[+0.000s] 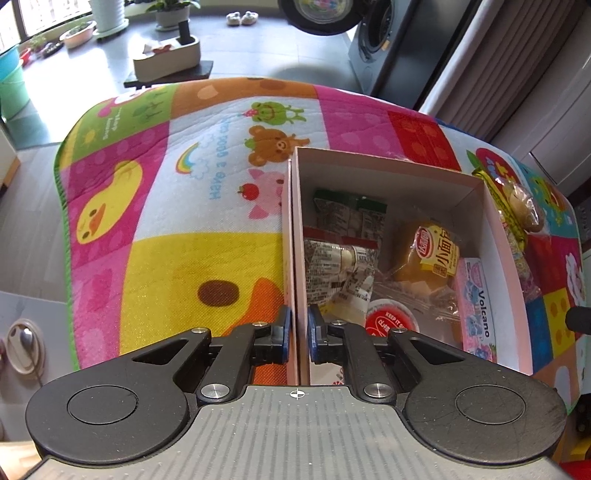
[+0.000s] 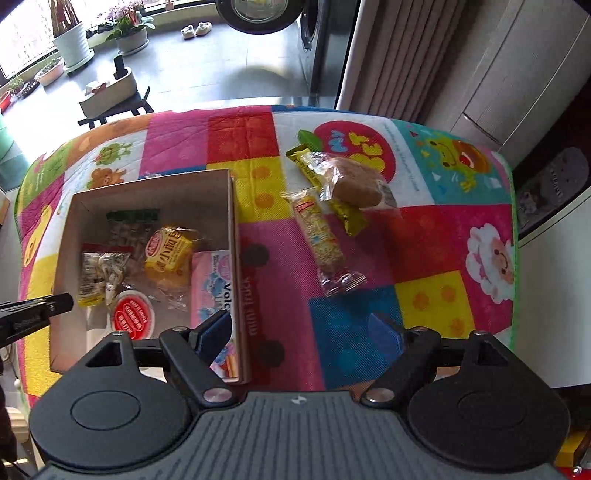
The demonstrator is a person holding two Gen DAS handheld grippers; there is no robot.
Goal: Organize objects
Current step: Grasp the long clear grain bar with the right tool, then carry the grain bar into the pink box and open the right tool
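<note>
An open cardboard box (image 1: 391,168) (image 2: 155,184) sits on a colourful cartoon mat. Inside lie several snacks: a yellow bread pack (image 1: 424,254) (image 2: 168,251), a pink Volcano pack (image 1: 474,295) (image 2: 212,284), a red-lidded cup (image 1: 388,321) (image 2: 133,317) and nut bags (image 1: 336,266) (image 2: 99,273). My left gripper (image 1: 298,332) is shut on the box's left wall. My right gripper (image 2: 299,332) is open above the mat, right of the box. On the mat lie a cereal bar (image 2: 321,236), a yellow bar (image 2: 321,181) and a wrapped brown bun (image 2: 358,181).
The mat (image 1: 166,206) (image 2: 443,236) drapes over a table whose far edge drops to a grey floor. Beyond stand plant pots (image 2: 74,44), a tissue box on a stool (image 1: 166,59) and a washing machine (image 1: 369,33). Curtains (image 2: 399,55) hang at right.
</note>
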